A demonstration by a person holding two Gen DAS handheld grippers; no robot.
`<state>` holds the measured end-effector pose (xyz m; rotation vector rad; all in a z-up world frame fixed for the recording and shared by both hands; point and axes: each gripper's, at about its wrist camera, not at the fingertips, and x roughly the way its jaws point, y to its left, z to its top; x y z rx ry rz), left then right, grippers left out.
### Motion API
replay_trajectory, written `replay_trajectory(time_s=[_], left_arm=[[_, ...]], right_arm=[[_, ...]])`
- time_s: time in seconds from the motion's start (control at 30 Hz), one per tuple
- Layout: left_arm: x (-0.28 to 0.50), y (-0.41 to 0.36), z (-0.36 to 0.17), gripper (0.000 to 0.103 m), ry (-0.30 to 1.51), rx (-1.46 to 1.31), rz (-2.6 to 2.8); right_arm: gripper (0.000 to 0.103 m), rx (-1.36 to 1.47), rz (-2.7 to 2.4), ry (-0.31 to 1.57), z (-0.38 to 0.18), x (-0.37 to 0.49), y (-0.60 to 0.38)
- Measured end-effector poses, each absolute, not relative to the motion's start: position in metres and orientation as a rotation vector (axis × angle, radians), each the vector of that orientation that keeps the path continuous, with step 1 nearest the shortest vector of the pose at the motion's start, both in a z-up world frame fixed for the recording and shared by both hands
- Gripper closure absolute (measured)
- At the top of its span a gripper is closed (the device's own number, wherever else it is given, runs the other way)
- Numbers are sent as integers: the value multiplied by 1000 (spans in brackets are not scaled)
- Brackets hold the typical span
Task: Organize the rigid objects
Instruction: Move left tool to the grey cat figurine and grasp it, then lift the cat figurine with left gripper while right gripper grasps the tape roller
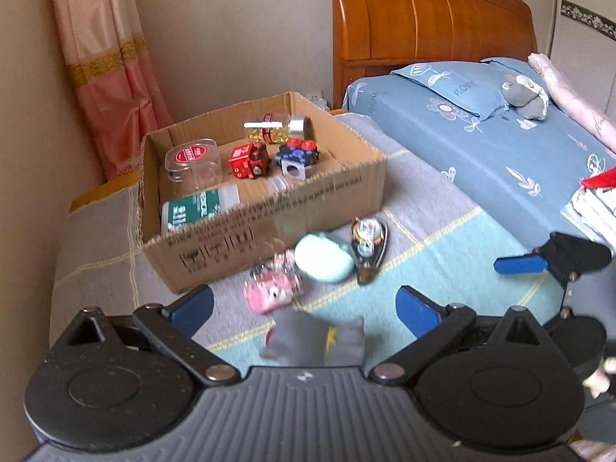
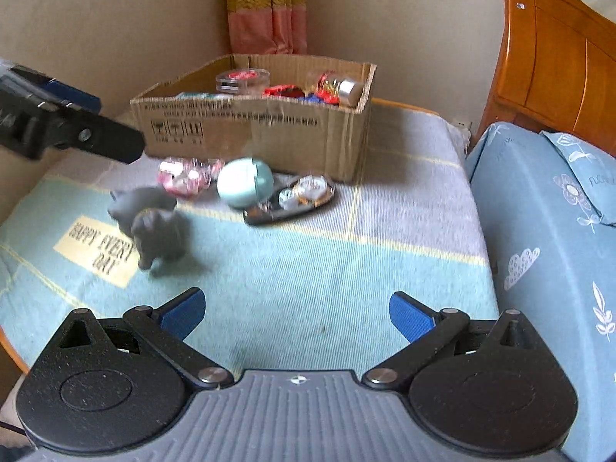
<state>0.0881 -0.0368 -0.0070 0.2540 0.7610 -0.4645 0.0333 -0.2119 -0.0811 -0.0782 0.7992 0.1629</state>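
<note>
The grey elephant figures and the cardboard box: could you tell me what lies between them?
In the right wrist view, a pink toy and mint egg-shaped case lie between the grey elephants and the box.

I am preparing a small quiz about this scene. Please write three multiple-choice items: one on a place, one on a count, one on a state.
1. Where does the egg lie?
A. in the box
B. on the blanket in front of the box
C. on the pillow

2. How many grey animal figures stand on the blanket?
A. one
B. two
C. four

3. How is the right tool?
A. open, holding nothing
B. shut on the egg
C. shut on a figure

Key:
1 B: the egg rests on the blanket, just outside the front wall of the box.
2 B: two figures stand side by side.
3 A: its blue fingers stand wide apart with only blanket between.
</note>
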Motion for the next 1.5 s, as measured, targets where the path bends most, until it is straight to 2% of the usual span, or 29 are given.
replay_trajectory(time_s=[0.6, 0.93, 1.1, 1.17, 1.23, 1.5], left_arm=[[80, -43, -85, 3, 820, 294, -422], [94, -37, -93, 2, 812, 201, -459], [97, -40, -92, 9, 800, 197, -472], [97, -39, -90, 23, 788, 190, -467], [97, -37, -88, 29, 783, 175, -462], [98, -19, -87, 29, 799, 147, -387]], right_arm=[[0, -122, 189, 830, -102, 27, -218], [0, -122, 243, 806, -104, 30, -225], [0, -151, 317, 786, -106, 35, -230], [0, -165, 349, 781, -106, 39, -232], [0, -176, 374, 781, -106, 43, -233], [0, -211, 446, 780, -106, 72, -231]])
